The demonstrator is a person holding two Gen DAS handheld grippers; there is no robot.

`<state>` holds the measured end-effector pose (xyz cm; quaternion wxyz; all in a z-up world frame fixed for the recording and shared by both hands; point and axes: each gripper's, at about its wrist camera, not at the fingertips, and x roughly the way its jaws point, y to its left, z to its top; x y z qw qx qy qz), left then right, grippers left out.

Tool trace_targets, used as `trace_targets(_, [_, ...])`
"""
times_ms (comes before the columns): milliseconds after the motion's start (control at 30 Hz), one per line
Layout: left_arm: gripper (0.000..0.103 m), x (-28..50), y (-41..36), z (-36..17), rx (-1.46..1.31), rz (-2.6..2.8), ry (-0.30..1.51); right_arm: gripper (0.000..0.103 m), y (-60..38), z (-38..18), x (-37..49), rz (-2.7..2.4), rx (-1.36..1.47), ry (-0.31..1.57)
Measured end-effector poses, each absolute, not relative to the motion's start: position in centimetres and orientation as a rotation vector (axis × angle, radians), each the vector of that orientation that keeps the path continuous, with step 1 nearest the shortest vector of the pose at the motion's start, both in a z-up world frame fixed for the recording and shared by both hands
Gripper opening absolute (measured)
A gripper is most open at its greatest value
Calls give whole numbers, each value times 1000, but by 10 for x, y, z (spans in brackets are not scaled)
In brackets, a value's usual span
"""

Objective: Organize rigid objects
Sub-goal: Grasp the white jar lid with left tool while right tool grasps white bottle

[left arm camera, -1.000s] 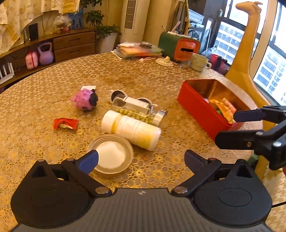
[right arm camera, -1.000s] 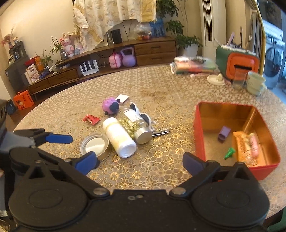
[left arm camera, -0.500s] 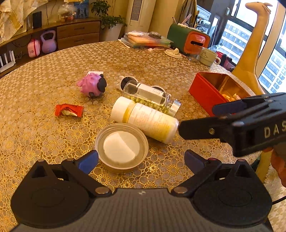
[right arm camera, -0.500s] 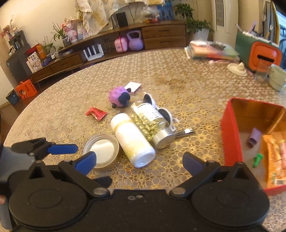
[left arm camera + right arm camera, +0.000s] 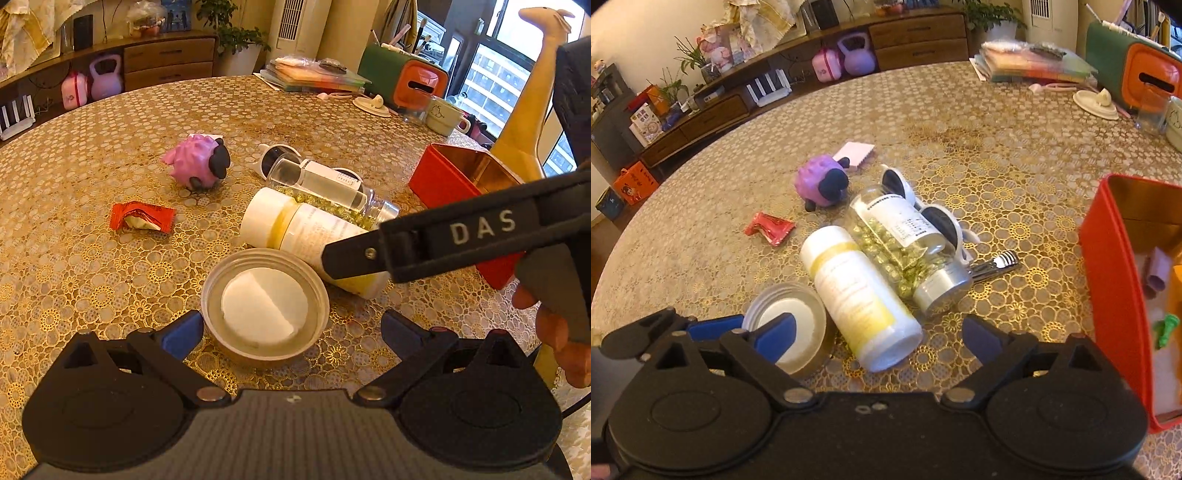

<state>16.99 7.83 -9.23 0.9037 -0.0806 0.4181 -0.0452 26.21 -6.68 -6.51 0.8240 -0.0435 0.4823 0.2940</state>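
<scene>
A white-and-yellow bottle (image 5: 314, 236) (image 5: 860, 295) lies on its side on the gold-patterned table, next to a clear capsule bottle (image 5: 332, 192) (image 5: 905, 251). A round silver lid (image 5: 266, 306) (image 5: 786, 325) lies in front of them. My left gripper (image 5: 291, 328) is open, its fingers on either side of the lid. My right gripper (image 5: 879, 332) is open, low over the near end of the white bottle; one of its fingers reaches in from the right in the left wrist view (image 5: 424, 240). The red box (image 5: 461, 184) (image 5: 1115, 288) stands at the right.
A purple sheep toy (image 5: 199, 166) (image 5: 823, 181), a red wrapper (image 5: 142, 218) (image 5: 770, 228), white sunglasses (image 5: 923, 206) and a metal clipper (image 5: 997, 262) lie around the bottles. Books, a green-orange holder (image 5: 406, 79) and a mug (image 5: 443, 116) stand at the far edge.
Both grippers have moved forward and lower toward the table. The left has closed in around the lid. The right has swung left from the red box to the white bottle.
</scene>
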Motion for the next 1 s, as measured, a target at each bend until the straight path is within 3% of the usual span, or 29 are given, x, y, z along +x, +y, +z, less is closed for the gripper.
trace_targets(267, [103,173,78,-97,-149,-89,850,92,-56,-76,270,616,-80,1049])
trace_targets(433, [103,173,79,-101,-100,-66,840,83,-62,-79,274,614,-64,1065])
trace_targets(600, [102,174,78,-105,-78,-54,822,83,-61,-82,274,610,-51,1073])
trace_targets(767, [78,173,75,-105,-26,-49,803,83,-61,-83,273,614,-45,1074])
trace_targets(1000, [77,167,84,-106,-32,-25,794,83,-63,-84,274,622,-24,1081])
